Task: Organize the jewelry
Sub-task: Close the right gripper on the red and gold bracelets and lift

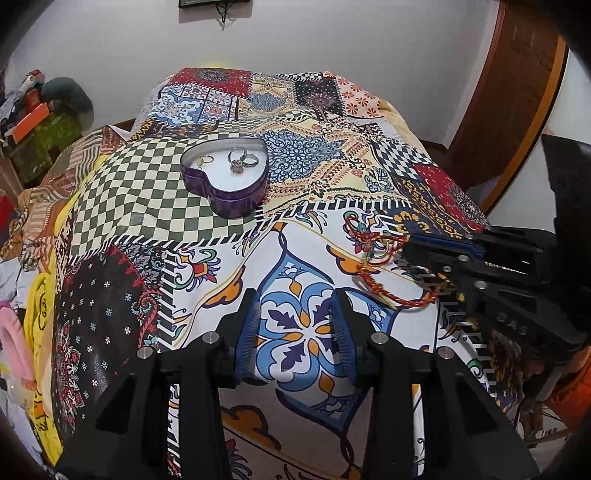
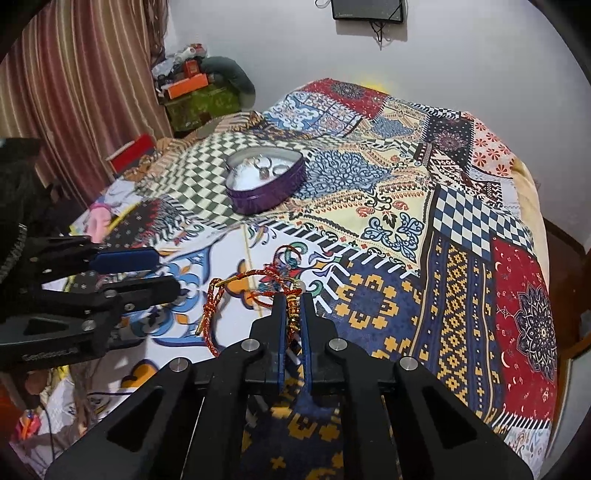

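A purple heart-shaped tin [image 1: 225, 173] sits open on the patchwork bedspread, with several rings [image 1: 242, 158] inside; it also shows in the right wrist view [image 2: 266, 181]. A red and gold thread bracelet [image 2: 236, 295] lies on the white patch, near more red cord [image 1: 373, 240]. My right gripper [image 2: 293, 299] is shut on the bracelet's beaded part, low over the spread; it shows in the left wrist view [image 1: 417, 258] at the right. My left gripper [image 1: 295, 314] is open and empty, hovering over the blue floral patch; it shows in the right wrist view [image 2: 162, 269] at the left.
The patchwork bedspread [image 2: 461, 258] covers the whole bed. Boxes and clutter [image 2: 195, 88] stand at the far left by a striped curtain [image 2: 74, 92]. A wooden door frame [image 1: 517, 110] rises at the right. The wall [image 1: 332, 33] is behind the bed.
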The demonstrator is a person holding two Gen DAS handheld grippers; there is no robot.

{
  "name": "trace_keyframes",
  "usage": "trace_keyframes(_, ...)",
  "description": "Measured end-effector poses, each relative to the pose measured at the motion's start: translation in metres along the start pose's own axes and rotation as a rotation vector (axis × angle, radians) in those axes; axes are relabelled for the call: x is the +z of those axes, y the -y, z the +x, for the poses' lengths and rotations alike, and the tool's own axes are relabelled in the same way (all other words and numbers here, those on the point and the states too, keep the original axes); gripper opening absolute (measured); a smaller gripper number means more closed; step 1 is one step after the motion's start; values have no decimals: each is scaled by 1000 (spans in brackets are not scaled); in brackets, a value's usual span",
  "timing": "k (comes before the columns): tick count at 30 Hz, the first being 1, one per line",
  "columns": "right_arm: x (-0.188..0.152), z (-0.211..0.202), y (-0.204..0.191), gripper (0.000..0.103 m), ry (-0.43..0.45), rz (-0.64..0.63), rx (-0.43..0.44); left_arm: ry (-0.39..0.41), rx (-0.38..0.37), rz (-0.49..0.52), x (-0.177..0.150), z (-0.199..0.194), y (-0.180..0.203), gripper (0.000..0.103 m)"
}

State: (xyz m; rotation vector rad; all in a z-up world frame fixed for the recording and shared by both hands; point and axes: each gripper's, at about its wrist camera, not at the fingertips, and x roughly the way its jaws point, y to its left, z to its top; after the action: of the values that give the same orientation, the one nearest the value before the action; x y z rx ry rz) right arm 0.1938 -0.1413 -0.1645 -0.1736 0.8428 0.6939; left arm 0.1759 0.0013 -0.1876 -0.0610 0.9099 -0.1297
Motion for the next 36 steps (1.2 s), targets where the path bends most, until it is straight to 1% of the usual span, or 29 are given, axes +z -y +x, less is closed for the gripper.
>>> trace_keyframes(6,-4,-20,5,6,32,15,-3,12,-1,-3,4,-4,2,39)
trace_keyframes(11,-8,-29,22,6,40,58,-39,8,-19,6,7,-2,7,39)
trace_keyframes(17,-12,-35,43,6,52,110,-78,0,-37,24,12,7,17,39)
trace_keyframes(20,-12,-37,51,6,61,129,-84,-3,-41,28,15,13,21,39)
trace_keyframes(24,-13,-38,57,6,68,143,-90,-16,-76,29,19,23,26,39)
trace_keyframes(27,-15,-36,61,6,65,148,-86,-22,-83,38,23,31,32,39)
trace_keyframes(29,-16,-34,62,6,63,150,-83,-27,-88,42,25,36,35,34)
trace_keyframes(31,-16,-32,64,6,62,153,-75,-36,-95,47,26,41,37,27)
trace_keyframes(34,-17,-30,64,6,58,154,-65,-34,-114,52,27,46,40,26)
trace_keyframes(35,-17,-29,64,6,58,153,-62,-33,-118,54,27,47,40,25)
trace_keyframes(36,-17,-28,64,6,56,152,-59,-31,-120,59,27,48,42,21)
